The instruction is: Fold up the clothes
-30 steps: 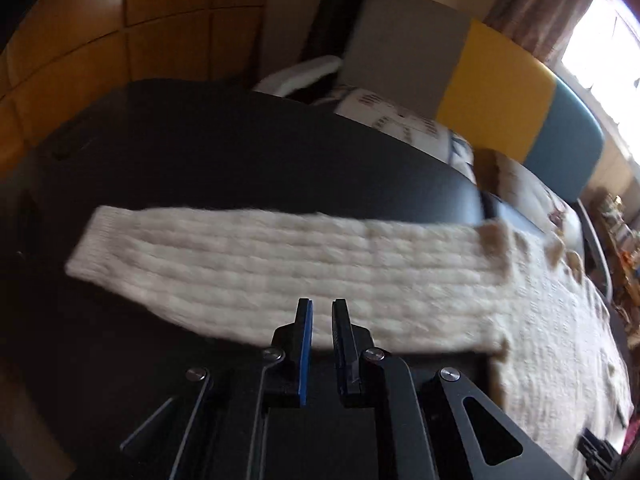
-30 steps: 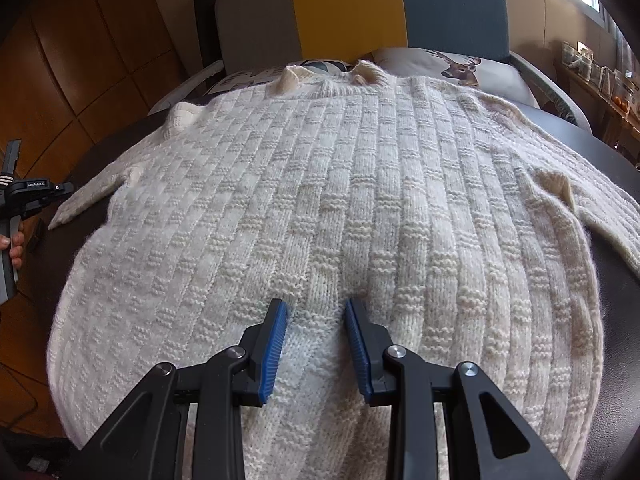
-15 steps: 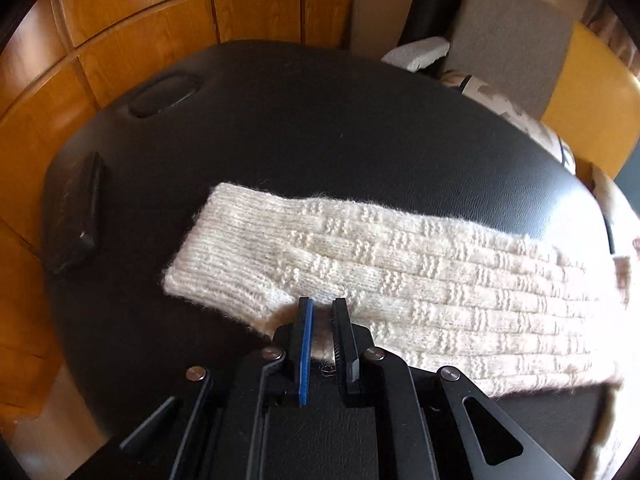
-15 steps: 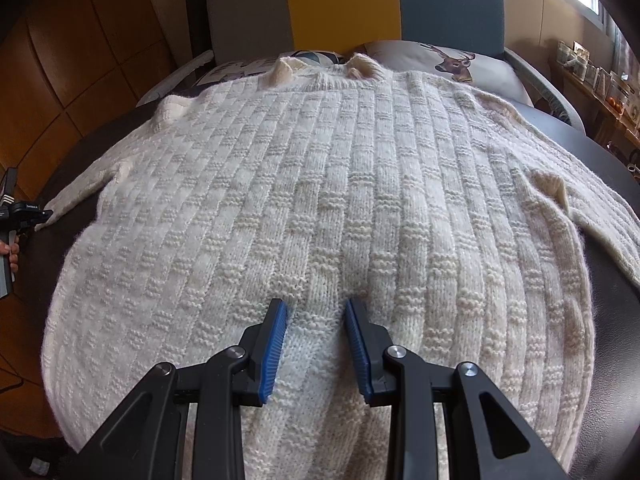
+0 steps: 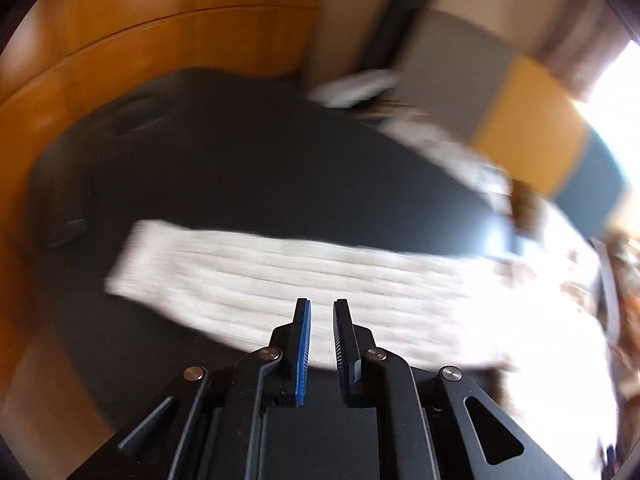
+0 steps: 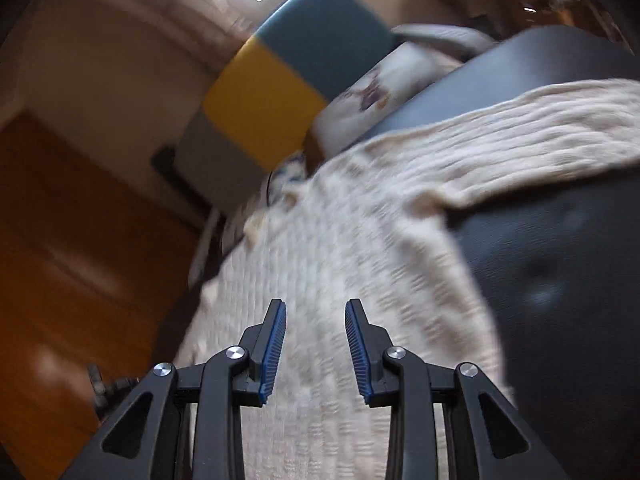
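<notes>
Garment: we work on a cream knitted sweater (image 6: 344,240) lying flat on a dark padded table (image 6: 560,280), its body spread out and both sleeves extended sideways.
Left sleeve: the left sleeve (image 5: 280,280) lies straight across the table top, cuff toward the wood-panelled wall.
Right sleeve: the right sleeve (image 6: 520,136) runs outward over the table.
Left gripper: the left gripper (image 5: 321,320) hangs above the left sleeve, jaws parting from a narrow gap, nothing between them.
Right gripper: the right gripper (image 6: 315,320) hovers over the body, jaws moderately apart, empty.
Handling: we judge the knit soft, limp, stretchy and fairly heavy; it sags when lifted and does not slip easily.
Grasp point: we recommend pinching the cuff edge or the hem, through both layers.
</notes>
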A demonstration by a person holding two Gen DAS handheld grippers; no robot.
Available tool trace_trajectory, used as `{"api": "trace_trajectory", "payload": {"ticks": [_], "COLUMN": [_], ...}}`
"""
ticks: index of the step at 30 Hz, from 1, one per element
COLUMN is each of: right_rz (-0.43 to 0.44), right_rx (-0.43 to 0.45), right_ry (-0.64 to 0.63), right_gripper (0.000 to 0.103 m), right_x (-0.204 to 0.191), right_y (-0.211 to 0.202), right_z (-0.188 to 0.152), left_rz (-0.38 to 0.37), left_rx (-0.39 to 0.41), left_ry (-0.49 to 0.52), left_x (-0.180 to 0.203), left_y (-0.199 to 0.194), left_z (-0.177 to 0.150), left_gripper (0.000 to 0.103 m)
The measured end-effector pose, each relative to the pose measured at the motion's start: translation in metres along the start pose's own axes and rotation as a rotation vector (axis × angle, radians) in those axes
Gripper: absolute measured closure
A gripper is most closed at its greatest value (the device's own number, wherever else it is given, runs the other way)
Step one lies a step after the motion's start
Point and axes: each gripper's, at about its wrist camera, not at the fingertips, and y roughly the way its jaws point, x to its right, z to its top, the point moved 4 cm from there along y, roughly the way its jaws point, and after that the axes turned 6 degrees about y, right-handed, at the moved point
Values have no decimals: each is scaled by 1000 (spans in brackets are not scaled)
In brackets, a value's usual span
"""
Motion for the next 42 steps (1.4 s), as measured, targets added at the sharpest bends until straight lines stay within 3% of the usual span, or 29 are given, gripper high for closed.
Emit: {"api": "trace_trajectory", "payload": {"ticks": [3,7,11,16,23,30,31,33,36,42], "right_rz": [-57,-113,-124,-125,-143,-366,-362,-237,-164,-215], "right_rx": [200,418,483,506,532,449,448,467,458,445], "right_ry": [250,518,679,769,748,496,499,603,687,592], "right_gripper": [72,71,69,69,72,76,76,76,76,73], "right_x": [77,164,218,254,266,239,239,251,262,249], "right_y": [-66,-131,-147,-142,-131,-109,-107,-107,-110,-98], "right_z": [45,81,104,122,143,166,168,164,163,168], "left_rz": [-136,-269,-342,-402,-430,-448,-451,-461,-472,-472], "left_rx": [-27,-124,-230,-282,-334,-355,-354,-355,-352,-372], "left_ry": [110,264,393,538,623,635,637,644,644,640], "left_x": [80,183,272,341,370,382,384,387,388,383], "left_y": [3,16,28,18,11,16,15,13,12,16], "left_z": [-11,-42,-80,-124,-154,-157,-157,-157,-157,-163], "left_gripper": [83,78,78,77,68,65,64,63,62,62]}}
